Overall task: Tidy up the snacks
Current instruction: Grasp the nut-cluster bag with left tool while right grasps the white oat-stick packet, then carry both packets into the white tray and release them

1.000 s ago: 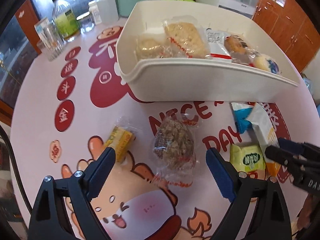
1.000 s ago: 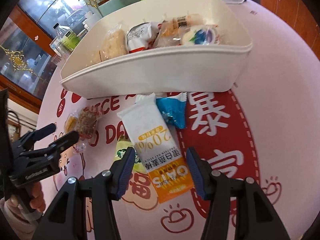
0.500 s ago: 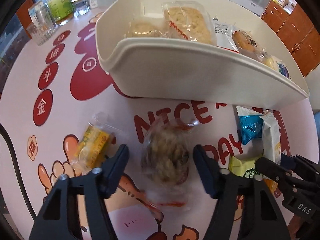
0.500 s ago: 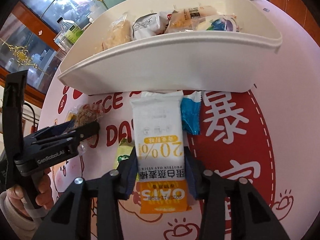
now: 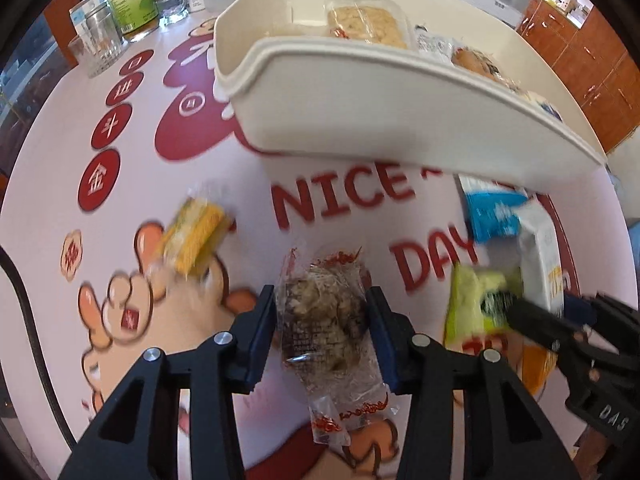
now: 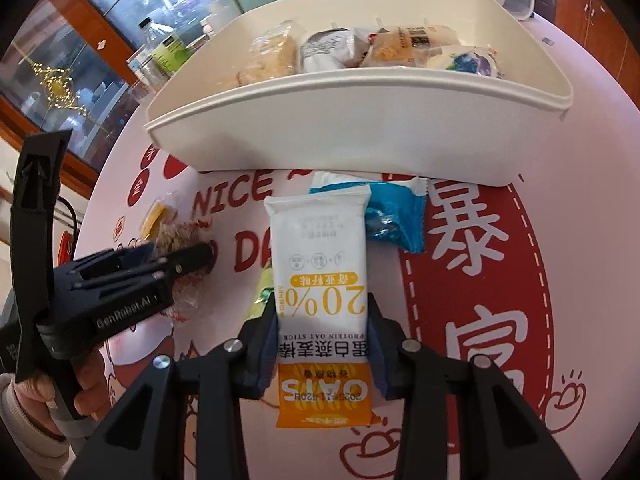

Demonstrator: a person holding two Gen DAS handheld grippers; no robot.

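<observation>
Both handheld tools are matte black plastic. The left gripper [image 5: 323, 320] has angular, cut-out arms, silver screw heads and dark blue pads on its jaws. The right gripper [image 6: 322, 340] matches it. White lettering marks each body. A black cable [image 5: 24, 312] trails beside the left one. A pale knitted cuff [image 6: 16, 416] covers the left wrist.

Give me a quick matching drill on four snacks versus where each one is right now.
Things:
1. oat bar
2. brown cake
3. blue packet
4. yellow snack

Places:
A. loose on the mat, far left
B. between the left gripper pads
C. between the right gripper pads
D. on the mat, right beside the oat bar

Pairs: 1-C, 2-B, 3-D, 4-A
</observation>
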